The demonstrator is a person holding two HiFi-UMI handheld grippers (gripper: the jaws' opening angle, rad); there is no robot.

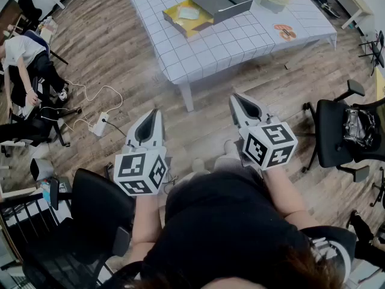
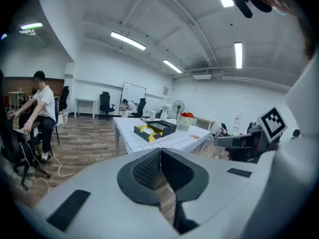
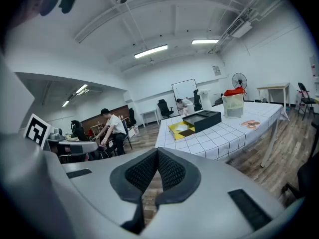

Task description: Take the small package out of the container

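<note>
Both claws, left gripper [image 1: 154, 115] and right gripper [image 1: 239, 102], are clenched on nothing. Well ahead of them on the table [image 1: 210, 53], the yellow container [image 1: 200, 26] holds what seems the small package [image 1: 188, 12]. Arriving with jaws unopened would likely shove it or the container aside.

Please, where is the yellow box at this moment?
In the head view, the yellow box lies on the checked table at the top centre of the picture. The dark grey box is directly at its right.
</note>
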